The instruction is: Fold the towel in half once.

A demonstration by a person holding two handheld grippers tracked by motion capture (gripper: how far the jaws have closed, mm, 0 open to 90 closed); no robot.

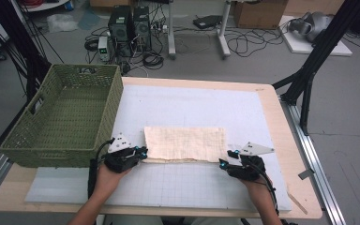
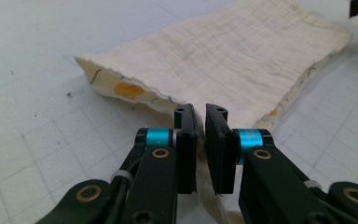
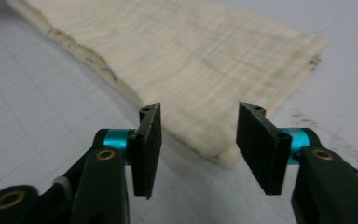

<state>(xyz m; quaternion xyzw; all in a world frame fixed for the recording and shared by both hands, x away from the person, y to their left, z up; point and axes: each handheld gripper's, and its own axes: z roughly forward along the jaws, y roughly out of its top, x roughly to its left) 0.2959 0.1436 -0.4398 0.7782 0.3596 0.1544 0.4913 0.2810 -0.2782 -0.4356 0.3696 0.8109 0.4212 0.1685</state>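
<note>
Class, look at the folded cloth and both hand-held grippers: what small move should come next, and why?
Probably the right hand-held gripper should close on the folded cloth. Its jaws stand apart around the near corner without pinching it, while the left hand-held gripper is already clamped on the opposite corner's edge. Both corners need holding before lifting.

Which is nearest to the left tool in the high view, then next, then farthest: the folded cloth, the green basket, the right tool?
1. Folded cloth: its near left corner sits between the jaws of the left tool.
2. Green basket: just to the left, on the table's left edge.
3. Right tool: farthest, at the cloth's opposite near corner.
</note>
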